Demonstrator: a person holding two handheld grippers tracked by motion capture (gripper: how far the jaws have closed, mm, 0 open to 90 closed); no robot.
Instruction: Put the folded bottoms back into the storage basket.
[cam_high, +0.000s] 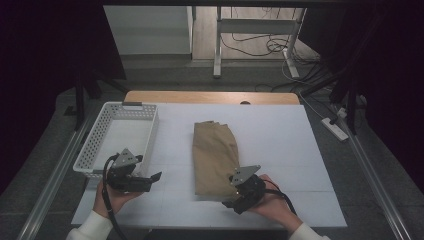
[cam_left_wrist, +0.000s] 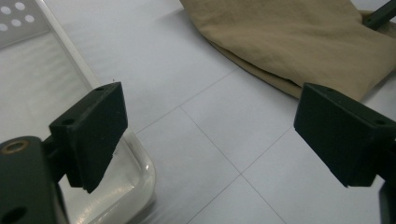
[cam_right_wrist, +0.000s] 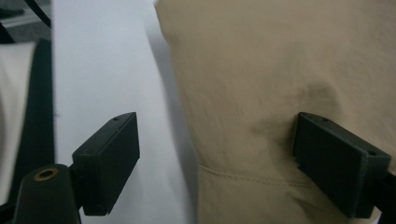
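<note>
Right gripper (cam_high: 233, 204) wide, straddling near hem of folded tan cloth (cam_high: 215, 156); not pinched yet. Next: squeeze hem. Left gripper (cam_high: 156, 178) wide, empty.

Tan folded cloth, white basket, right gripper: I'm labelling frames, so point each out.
tan folded cloth (cam_high: 214, 155), high view, middle of its top layer.
white basket (cam_high: 96, 142), high view, perforated left wall.
right gripper (cam_high: 229, 204), high view, between its jaw tips.

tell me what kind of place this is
Probably a lab or recording workspace: a white-covered table holding a folded tan garment and a white perforated basket, with loose cables and a power strip on the floor.
</note>
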